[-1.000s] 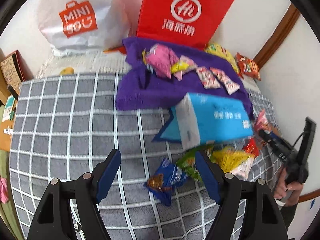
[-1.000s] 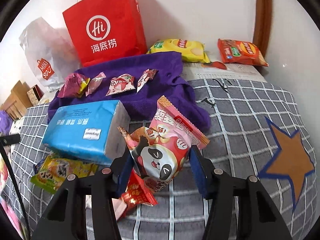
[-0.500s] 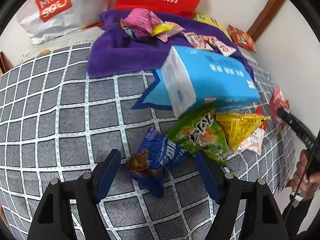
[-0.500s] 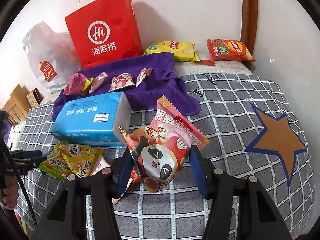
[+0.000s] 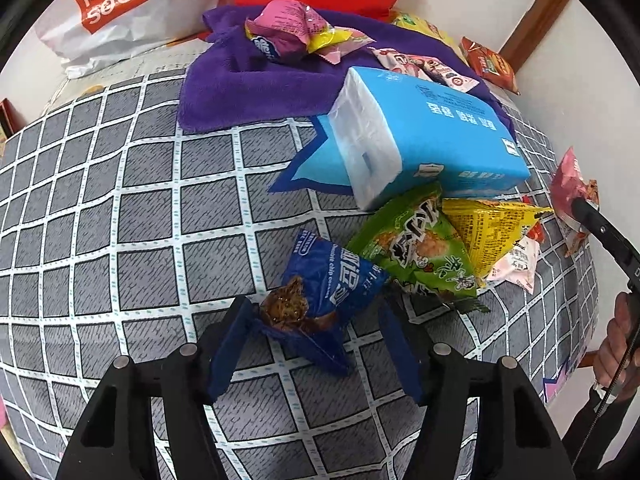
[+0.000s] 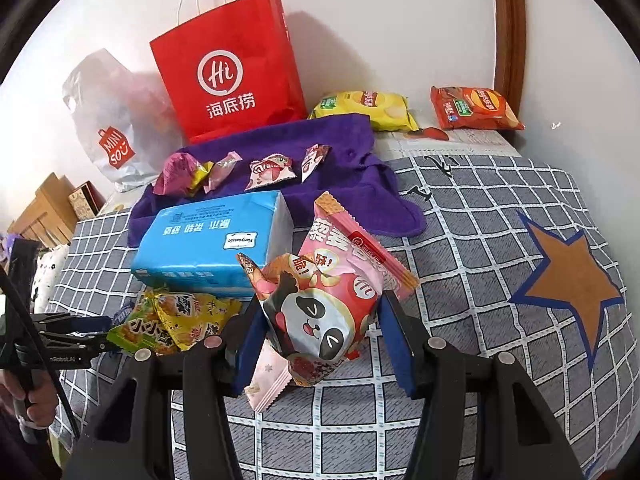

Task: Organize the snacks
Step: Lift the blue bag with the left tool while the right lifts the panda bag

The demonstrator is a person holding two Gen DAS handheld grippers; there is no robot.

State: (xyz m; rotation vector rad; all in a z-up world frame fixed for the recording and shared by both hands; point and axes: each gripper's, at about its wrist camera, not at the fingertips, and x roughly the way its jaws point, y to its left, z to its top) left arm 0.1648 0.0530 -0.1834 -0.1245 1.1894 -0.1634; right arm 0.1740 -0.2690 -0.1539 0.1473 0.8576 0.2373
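A blue chocolate-chip cookie packet [image 5: 332, 292] lies on the checked bedcover [image 5: 120, 220] between the jaws of my left gripper [image 5: 314, 328]. The jaws are closing; the left pad meets the packet's corner, while the right pad stands clear of it. My right gripper [image 6: 322, 340] is shut on a pink panda snack packet [image 6: 324, 300] and holds it above the cover. In the left wrist view that pink packet [image 5: 572, 184] shows at the far right edge. Several small snacks [image 6: 272, 168] lie on a purple towel [image 6: 352, 148].
A blue tissue pack [image 5: 432, 136] lies beside green [image 5: 416, 248] and yellow [image 5: 488, 232] snack packets. A red paper bag [image 6: 232, 76] and a white plastic bag [image 6: 116, 128] stand at the wall. Yellow [image 6: 368, 108] and red [image 6: 476, 108] chip bags lie at the back right.
My left gripper sank onto the blue cookie packet and its jaws narrowed around it. My right gripper drew back slightly, still holding the pink packet.
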